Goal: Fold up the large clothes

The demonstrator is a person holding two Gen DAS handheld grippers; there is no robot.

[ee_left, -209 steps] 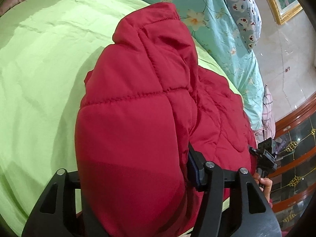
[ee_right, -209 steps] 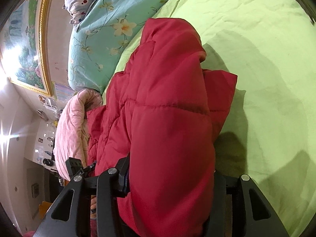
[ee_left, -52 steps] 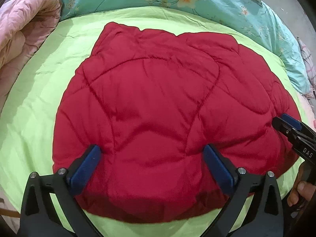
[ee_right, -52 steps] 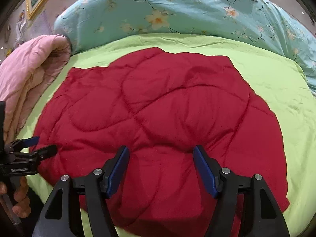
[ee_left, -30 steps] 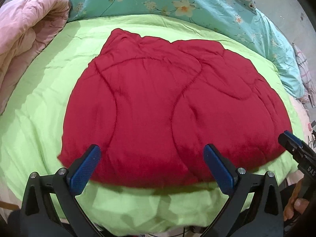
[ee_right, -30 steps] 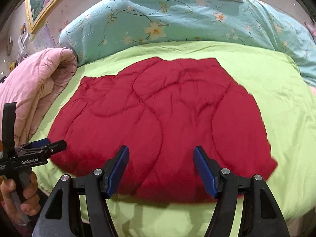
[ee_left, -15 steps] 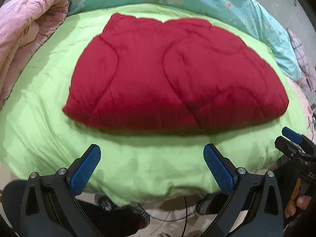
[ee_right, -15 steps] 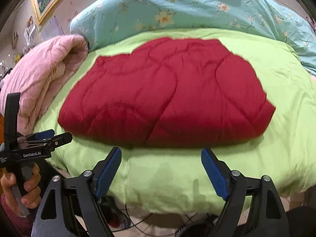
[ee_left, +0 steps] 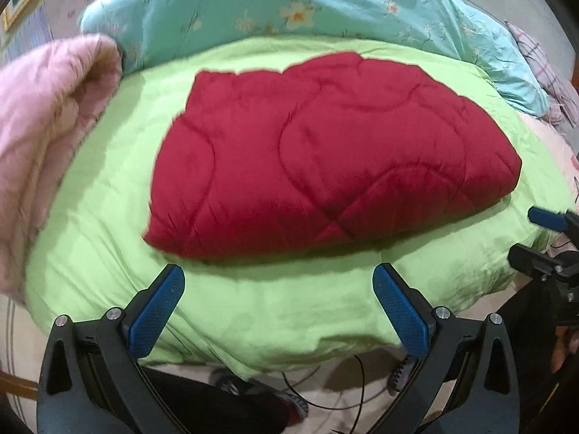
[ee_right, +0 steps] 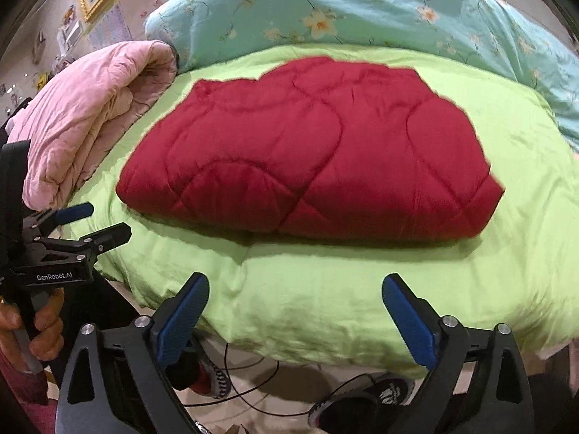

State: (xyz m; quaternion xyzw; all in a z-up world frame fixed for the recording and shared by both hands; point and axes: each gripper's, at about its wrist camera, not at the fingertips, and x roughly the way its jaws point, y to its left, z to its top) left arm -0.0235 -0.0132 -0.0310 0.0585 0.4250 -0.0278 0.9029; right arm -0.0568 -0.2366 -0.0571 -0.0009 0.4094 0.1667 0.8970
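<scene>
Green bedding, a lime sheet (ee_left: 108,224) over the bed, fills the middle of both views and carries everything. On it lies the red quilted garment (ee_left: 325,155), folded into a thick flat packet with curved stitch lines on its top. In the left wrist view the garment sits in the centre of the frame, its rounded folded edge toward the lower side and its right corner reaching to the right. In the right wrist view the same garment (ee_right: 311,159) fills the centre, with a dark shadow under its near edge.

Around it, a bare band of the sheet (ee_right: 325,289) separates the garment from both grippers. The left gripper (ee_left: 278,303) is at the bottom of its own frame with its blue pads wide apart; nothing is between them, and it is clear of the garment. It shows also at the left edge of the right wrist view (ee_right: 90,222), held by a hand (ee_right: 36,329), the two fingers apart. The right gripper (ee_right: 295,314) is at the bottom of its frame, also spread wide and holding nothing; in the left wrist view it appears at the right edge (ee_left: 542,238).

At the left of both frames a pink quilt (ee_right: 83,115) lies bunched, touching the sheet. Across the top runs a turquoise flowered cover (ee_left: 289,11). Below the bed edge, dark shoes (ee_right: 365,405) and a thin cable (ee_right: 253,387) are on the floor.
</scene>
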